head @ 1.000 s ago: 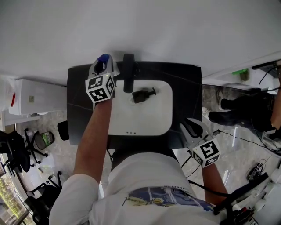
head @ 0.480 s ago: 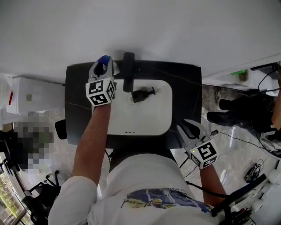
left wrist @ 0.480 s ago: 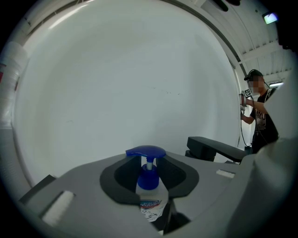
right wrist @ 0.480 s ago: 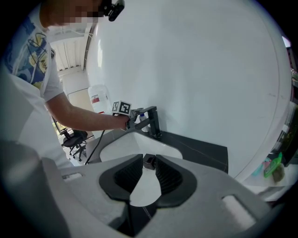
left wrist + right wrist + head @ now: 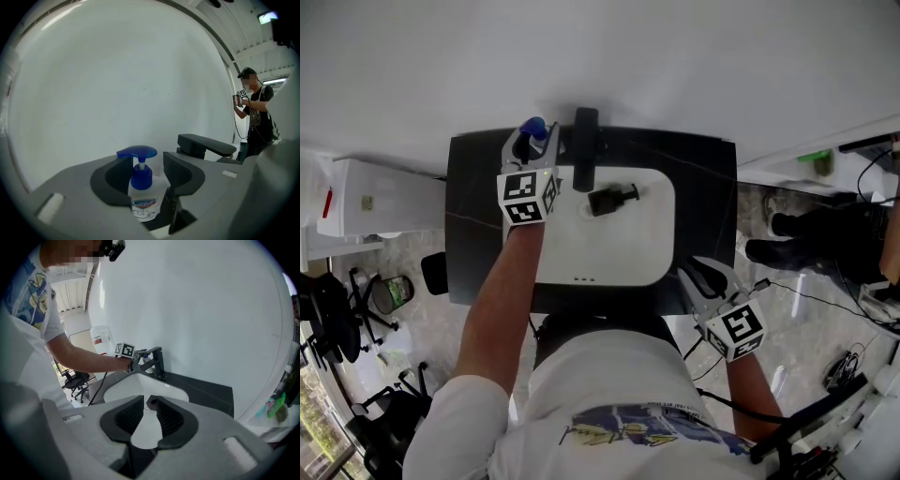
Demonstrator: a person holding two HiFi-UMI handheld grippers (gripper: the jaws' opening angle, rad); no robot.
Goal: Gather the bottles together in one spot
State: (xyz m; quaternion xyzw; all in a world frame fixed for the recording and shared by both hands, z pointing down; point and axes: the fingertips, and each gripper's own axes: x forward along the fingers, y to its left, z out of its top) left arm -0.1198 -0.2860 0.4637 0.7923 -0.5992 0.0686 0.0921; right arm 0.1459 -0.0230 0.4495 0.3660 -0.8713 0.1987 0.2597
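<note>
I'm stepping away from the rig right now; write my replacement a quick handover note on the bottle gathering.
Left tool: jaws have just been opening, now open around the blue-pump bottle, which stands upright at the counter's back left, beside the faucet.
Right tool: open, empty, off the sink's front right.
Dark bottle: lying on its side in the basin.
Done: blue-pump bottle apparently placed.
Left: bring the dark bottle beside it.

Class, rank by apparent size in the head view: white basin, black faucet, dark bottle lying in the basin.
Largest: white basin.
Then: black faucet and dark bottle look about alike; the faucet stands nearer the camera, so unranked.
</note>
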